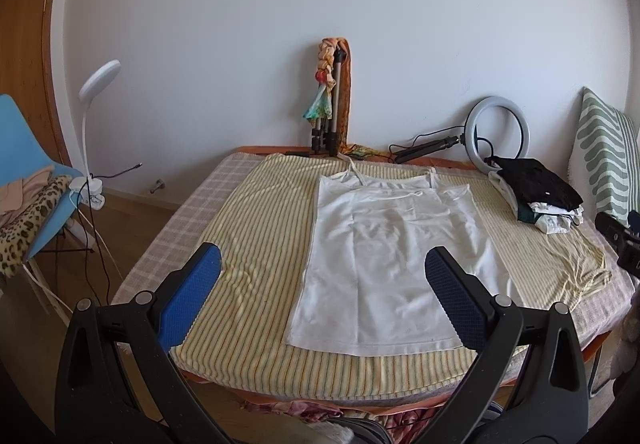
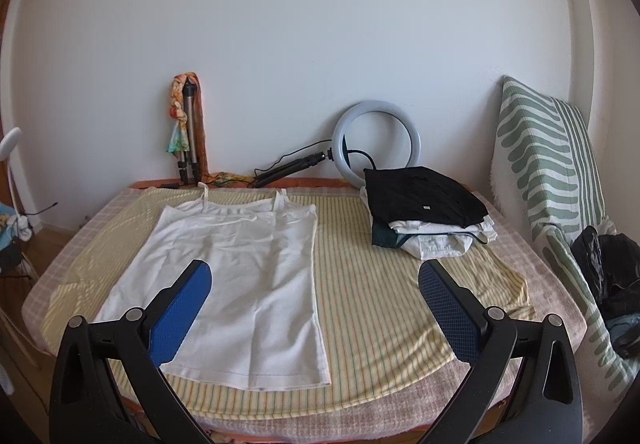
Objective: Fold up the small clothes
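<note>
A white strappy top (image 1: pixel 384 260) lies flat and unfolded on the yellow striped cloth (image 1: pixel 256 244) covering the table, straps toward the wall. It also shows in the right wrist view (image 2: pixel 236 276). My left gripper (image 1: pixel 324 272) is open and empty, held above the top's near hem. My right gripper (image 2: pixel 316 284) is open and empty, held above the top's right edge and the striped cloth (image 2: pixel 380 304).
A stack of folded clothes (image 2: pixel 424 211) with a black piece on top sits at the back right. A ring light (image 2: pixel 378 141) and a tripod (image 2: pixel 190 139) lean on the wall. A green patterned cushion (image 2: pixel 548 171) stands right. A blue chair (image 1: pixel 24 179) stands left.
</note>
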